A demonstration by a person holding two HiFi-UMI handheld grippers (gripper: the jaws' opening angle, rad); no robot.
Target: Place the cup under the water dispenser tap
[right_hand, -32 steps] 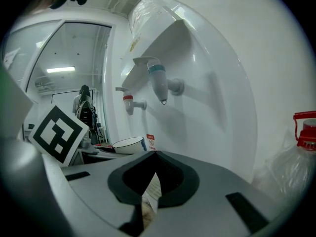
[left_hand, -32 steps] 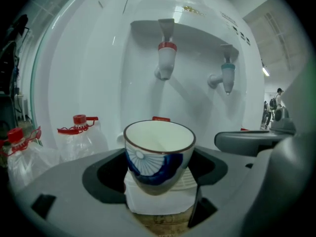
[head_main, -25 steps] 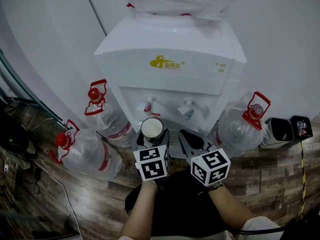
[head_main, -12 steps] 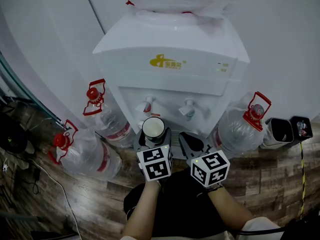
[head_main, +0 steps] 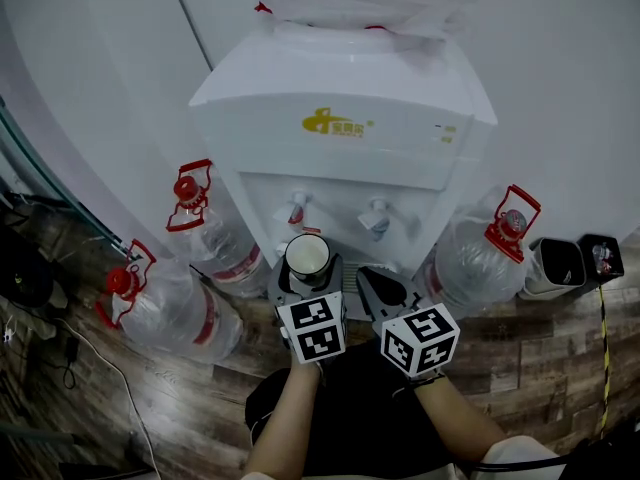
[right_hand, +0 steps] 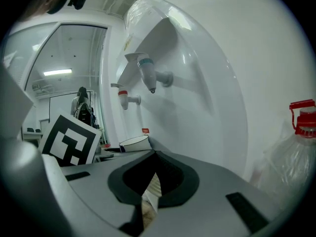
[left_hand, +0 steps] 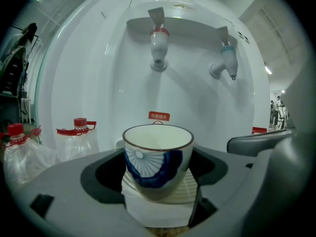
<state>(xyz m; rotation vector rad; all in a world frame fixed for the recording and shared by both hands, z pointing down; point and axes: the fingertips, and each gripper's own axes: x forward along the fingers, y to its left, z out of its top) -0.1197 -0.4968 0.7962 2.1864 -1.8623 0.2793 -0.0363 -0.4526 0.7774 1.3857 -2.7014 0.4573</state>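
Presently the left gripper [left_hand: 159, 179] is clamped on the cup [left_hand: 157, 154], upright, low before the red tap [left_hand: 158, 43]; right gripper [right_hand: 148, 196] jaws together, empty. Advise: centre rim beneath spout, seat cup flat, then release

Over the last second the left gripper [head_main: 308, 270] has carried the blue-and-white cup [head_main: 307, 256] a short way toward 3 o'clock and a touch toward 12 o'clock. The cup now sits closer in under the red-collared tap [head_main: 295, 211]. The gripper's marker cube [head_main: 312, 328] has slid the same way. Nearly all of that shift came in the first half-second, and since then the cup has barely moved. The right gripper [head_main: 382, 286] has eased slightly toward 6 o'clock, so its own marker cube [head_main: 420, 340] lies a shade lower in the head view.
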